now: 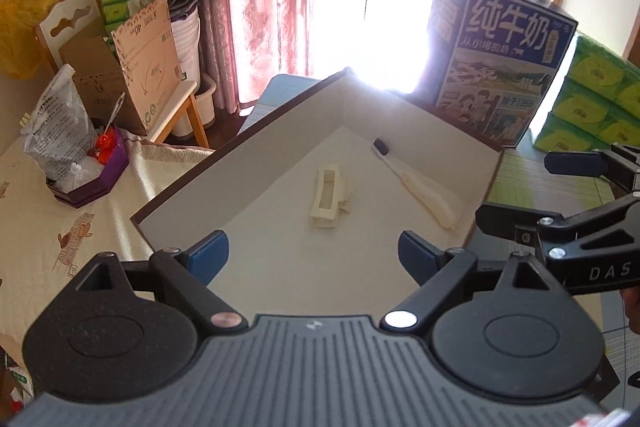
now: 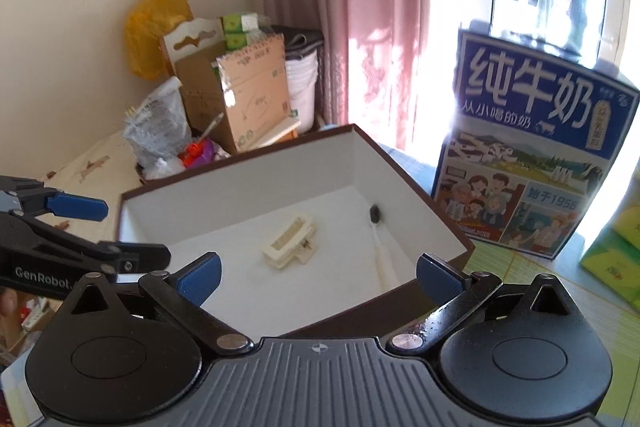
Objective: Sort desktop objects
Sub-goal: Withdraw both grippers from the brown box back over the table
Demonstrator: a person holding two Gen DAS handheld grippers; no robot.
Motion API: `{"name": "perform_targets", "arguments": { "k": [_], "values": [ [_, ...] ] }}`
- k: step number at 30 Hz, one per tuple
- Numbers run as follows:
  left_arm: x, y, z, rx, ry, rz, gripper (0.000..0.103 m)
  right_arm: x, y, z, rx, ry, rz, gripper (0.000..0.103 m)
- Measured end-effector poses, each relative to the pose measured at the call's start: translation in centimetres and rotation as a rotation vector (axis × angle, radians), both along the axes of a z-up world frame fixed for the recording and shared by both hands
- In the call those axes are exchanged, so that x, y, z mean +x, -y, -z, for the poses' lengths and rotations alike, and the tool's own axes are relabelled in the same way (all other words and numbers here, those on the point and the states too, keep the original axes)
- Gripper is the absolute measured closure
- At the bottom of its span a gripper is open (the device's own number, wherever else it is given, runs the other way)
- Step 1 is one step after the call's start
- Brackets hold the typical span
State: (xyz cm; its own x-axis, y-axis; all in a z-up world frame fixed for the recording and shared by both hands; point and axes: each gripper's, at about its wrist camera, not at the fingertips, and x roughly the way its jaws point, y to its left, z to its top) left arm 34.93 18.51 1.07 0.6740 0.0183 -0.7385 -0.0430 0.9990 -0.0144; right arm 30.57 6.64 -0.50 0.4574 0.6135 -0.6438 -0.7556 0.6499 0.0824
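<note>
A brown box with a white inside [image 1: 248,163] [image 2: 412,195] stands on the table. In it lie a cream hair clip [image 1: 329,198] [image 2: 289,241] and a white toothbrush with a dark head [image 1: 416,183] [image 2: 380,247]. My left gripper [image 1: 314,255] is open and empty above the box's near side. My right gripper [image 2: 318,275] is open and empty above the box's near rim. Each gripper shows at the edge of the other's view: the right one in the left wrist view [image 1: 532,195], the left one in the right wrist view [image 2: 128,231].
A blue milk carton box [image 1: 500,67] [image 2: 532,155] stands behind the box. Green tissue packs [image 1: 600,95] are stacked at the right. A plastic bag [image 1: 56,131] and a purple tray [image 1: 100,171] sit at the left on the cream tablecloth [image 1: 60,227]. Cardboard boxes [image 2: 240,99] stand behind.
</note>
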Motion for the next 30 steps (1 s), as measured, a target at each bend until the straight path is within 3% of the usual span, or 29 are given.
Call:
{"name": "perform_targets", "arguments": {
  "k": [16, 30],
  "values": [
    [-13.5, 2.3, -3.6, -0.05, 0.102, -0.01, 0.012, -10.2, 9.1, -3.7, 0.104, 0.023, -0.009, 0.002],
    [-22.6, 4.6, -1.4, -0.049, 0.09, 0.039, 0.012, -18.1, 15.0, -2.5, 0.058, 0.047, -0.005, 0.002]
  ]
}}
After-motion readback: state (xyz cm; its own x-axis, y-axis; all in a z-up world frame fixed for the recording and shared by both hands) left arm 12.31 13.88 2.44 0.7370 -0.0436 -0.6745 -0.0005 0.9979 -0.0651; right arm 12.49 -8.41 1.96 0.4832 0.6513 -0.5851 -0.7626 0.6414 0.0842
